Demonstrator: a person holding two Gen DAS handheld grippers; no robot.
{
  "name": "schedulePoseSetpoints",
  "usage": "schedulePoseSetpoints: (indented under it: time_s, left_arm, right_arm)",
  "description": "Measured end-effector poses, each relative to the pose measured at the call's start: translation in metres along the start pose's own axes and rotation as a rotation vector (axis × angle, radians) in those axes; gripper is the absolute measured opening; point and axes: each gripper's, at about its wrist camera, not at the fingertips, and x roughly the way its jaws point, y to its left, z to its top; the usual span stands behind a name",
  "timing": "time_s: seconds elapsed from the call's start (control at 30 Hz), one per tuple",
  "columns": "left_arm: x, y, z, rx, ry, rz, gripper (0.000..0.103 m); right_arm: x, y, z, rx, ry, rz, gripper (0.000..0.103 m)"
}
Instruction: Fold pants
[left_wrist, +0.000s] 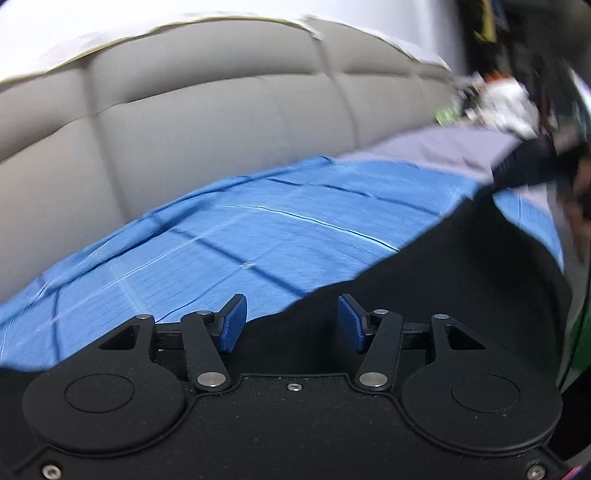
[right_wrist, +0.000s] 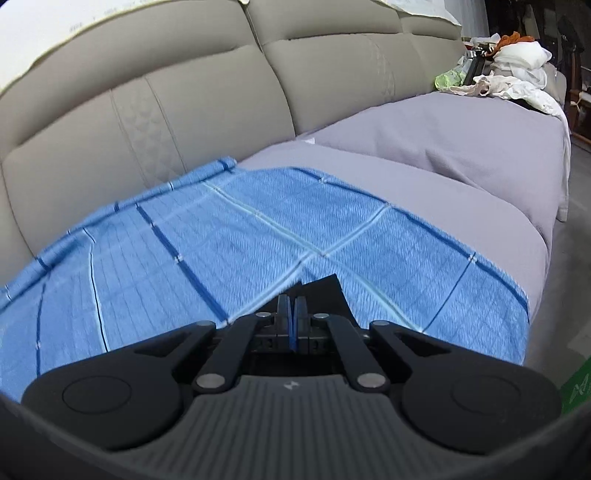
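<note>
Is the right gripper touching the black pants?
Touching. In the right wrist view the right gripper is shut on a corner of the black pants, above the blue blanket.

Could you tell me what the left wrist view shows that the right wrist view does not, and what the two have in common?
Only the left wrist view shows the left tongs, open with nothing between them, above a broad spread of the black pants.

Only the right wrist view shows the right tongs shut on a corner of black fabric, and a sharp view of the pile of clothes at the far end.

Both show the blue checked blanket, the grey sheet and the beige padded backrest.
</note>
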Motion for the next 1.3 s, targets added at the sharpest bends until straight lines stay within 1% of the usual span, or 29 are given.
schedulePoseSetpoints:
  time_s: [0.07,0.1,0.17,0.2,0.27,0.33,0.37,0.4,0.43,0.47,0.5,0.53,0.6,0.63,0.67,0.7,0.73,0.77,0.8,0.83,0.87,0.93,0.97,1.0,1.1,1.17,1.2,1.23,1.3]
  left_arm:
    - [0.021,-0.013,0.002,0.063,0.029,0.027,0.053]
    - [0.029,-0.018,0.002,0.074,0.052,0.043,0.055]
    - [0.036,-0.018,0.003,0.034,0.043,0.038,0.054]
    - [0.037,-0.016,0.003,0.019,0.055,0.031,0.044]
    - [0.038,-0.018,0.002,0.006,0.044,0.022,0.032]
    - [0.038,-0.027,-0.005,0.043,0.011,0.070,0.030]
    - [0.036,-0.030,-0.008,0.071,-0.007,0.103,0.028]
    - [0.037,-0.032,-0.010,0.093,-0.013,0.142,0.020]
    - [0.040,-0.030,-0.010,0.098,0.002,0.182,0.019]
    - [0.042,-0.025,-0.010,0.075,0.005,0.199,0.019]
    - [0.044,-0.018,-0.008,0.046,0.015,0.195,0.018]
    - [0.047,-0.011,-0.006,0.012,0.030,0.202,0.018]
    - [0.052,0.000,-0.003,-0.029,0.046,0.221,0.018]
    - [0.054,0.004,-0.003,-0.043,0.049,0.224,0.018]
    - [0.055,0.007,-0.002,-0.052,0.052,0.221,0.018]
    - [0.056,0.010,-0.001,-0.062,0.053,0.217,0.018]
    - [0.055,0.013,-0.001,-0.081,0.057,0.212,0.018]
    - [0.054,0.017,0.001,-0.111,0.063,0.202,0.018]
    - [0.052,0.022,0.002,-0.146,0.066,0.185,0.019]
    - [0.046,0.026,0.003,-0.182,0.064,0.166,0.019]
    - [0.041,0.030,0.004,-0.212,0.058,0.148,0.019]
    - [0.025,0.031,0.007,-0.212,0.027,0.114,0.031]
    - [0.017,0.029,0.009,-0.191,0.003,0.100,0.043]
    - [0.009,0.026,0.010,-0.165,-0.021,0.087,0.052]
    - [-0.007,0.016,0.014,-0.077,-0.061,0.038,0.059]
    - [-0.007,0.008,0.014,-0.030,-0.067,0.032,0.059]
    - [-0.003,0.003,0.013,-0.005,-0.058,0.043,0.059]
    - [0.003,-0.002,0.009,0.017,-0.039,0.061,0.059]
    - [0.017,-0.010,0.000,0.039,0.014,0.080,0.053]
  right_arm:
    - [-0.001,-0.005,0.005,0.009,-0.007,0.010,0.002]
    - [-0.001,-0.007,0.006,0.009,-0.009,0.014,0.002]
    - [0.004,-0.010,0.008,-0.004,-0.006,0.023,0.002]
    - [0.006,-0.011,0.008,-0.013,-0.003,0.032,0.002]
    - [0.008,-0.013,0.009,-0.018,0.006,0.034,0.002]
    - [0.005,-0.018,0.007,-0.005,-0.004,0.059,0.004]
    - [0.003,-0.021,0.006,0.003,-0.008,0.079,0.010]
    - [0.000,-0.024,0.005,0.001,-0.009,0.088,0.014]
    - [-0.003,-0.027,0.003,-0.015,-0.014,0.092,0.036]
    - [-0.006,-0.030,0.003,-0.039,-0.018,0.089,0.050]
    - [-0.009,-0.033,0.001,-0.063,-0.025,0.080,0.058]
    - [-0.011,-0.036,0.000,-0.082,-0.028,0.066,0.069]
    - [-0.013,-0.041,-0.003,-0.116,-0.015,0.057,0.072]
    - [-0.011,-0.044,-0.005,-0.125,0.001,0.057,0.076]
    - [-0.008,-0.044,-0.007,-0.133,0.022,0.055,0.078]
    - [-0.004,-0.044,-0.011,-0.148,0.046,0.066,0.077]
    - [0.000,-0.043,-0.015,-0.162,0.070,0.086,0.073]
    - [0.005,-0.041,-0.020,-0.167,0.095,0.107,0.051]
    - [0.006,-0.038,-0.026,-0.171,0.072,0.096,0.045]
    - [0.004,-0.034,-0.030,-0.185,0.044,0.070,0.018]
    - [0.000,-0.031,-0.031,-0.174,0.032,0.071,0.009]
    - [-0.007,-0.026,-0.028,-0.146,0.000,0.093,0.007]
    - [-0.012,-0.022,-0.024,-0.140,-0.024,0.103,0.007]
    - [-0.016,-0.019,-0.021,-0.139,-0.039,0.114,0.007]
    - [-0.025,-0.006,-0.004,-0.119,-0.079,0.174,0.007]
    - [-0.026,-0.002,0.008,-0.081,-0.091,0.208,0.007]
    - [-0.022,-0.001,0.014,-0.064,-0.094,0.223,0.007]
    - [-0.016,0.001,0.018,-0.059,-0.086,0.219,0.007]
    - [0.003,0.005,0.023,-0.087,-0.056,0.173,0.007]
